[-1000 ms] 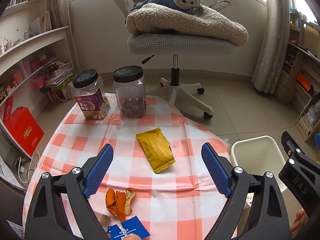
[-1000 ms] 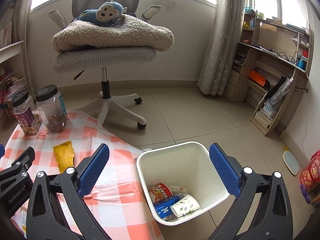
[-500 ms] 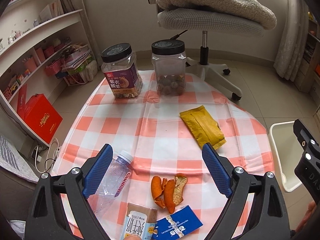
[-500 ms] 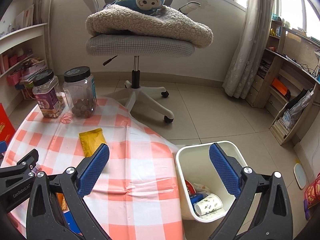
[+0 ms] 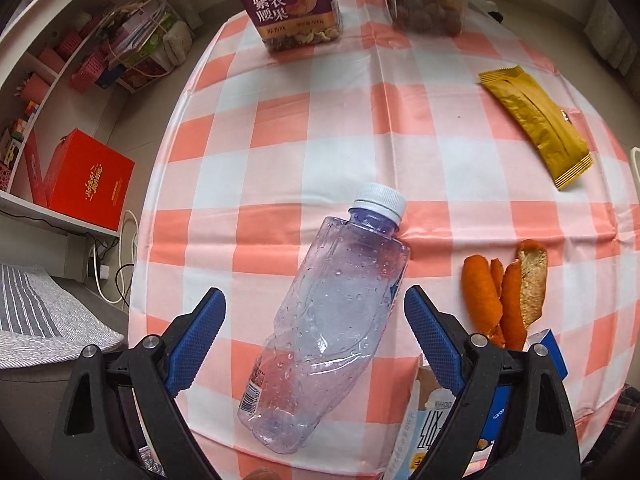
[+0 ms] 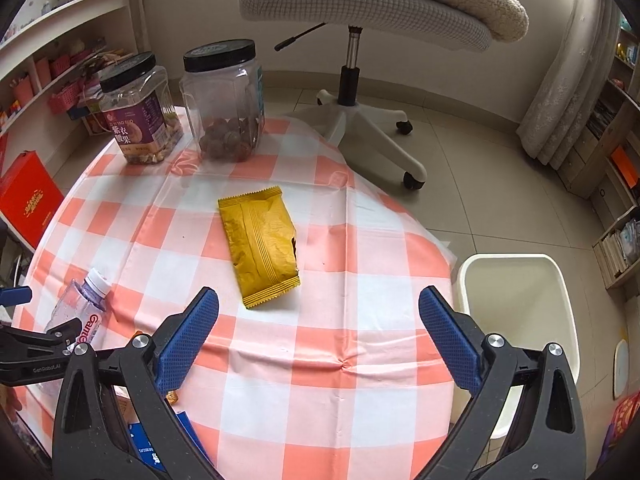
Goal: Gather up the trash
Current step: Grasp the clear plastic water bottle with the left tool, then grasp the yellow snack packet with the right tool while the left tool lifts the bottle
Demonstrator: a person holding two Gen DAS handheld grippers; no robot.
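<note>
An empty crushed plastic bottle [image 5: 332, 320] lies on the checked tablecloth [image 5: 344, 140]. My left gripper [image 5: 316, 312] is open, its blue pads either side of the bottle's body, not touching it. Orange peel [image 5: 500, 292] lies to its right, with a milk carton [image 5: 416, 420] and a blue packet [image 5: 552, 344] near the front edge. A yellow wrapper [image 6: 260, 240] lies mid-table, ahead of my open, empty right gripper [image 6: 318, 326]. The bottle [image 6: 84, 308] also shows in the right wrist view. A white bin [image 6: 520, 312] stands on the floor to the right.
Two black-lidded jars, one of cashews [image 6: 138, 112] and one of brown fruit [image 6: 226, 108], stand at the table's far side. An office chair [image 6: 360, 80] is behind it. Shelves and a red box [image 5: 88, 180] are on the left.
My left gripper has moved down and left, closing in around the bottle. My right gripper has swung left from the bin toward the table and the yellow wrapper.
</note>
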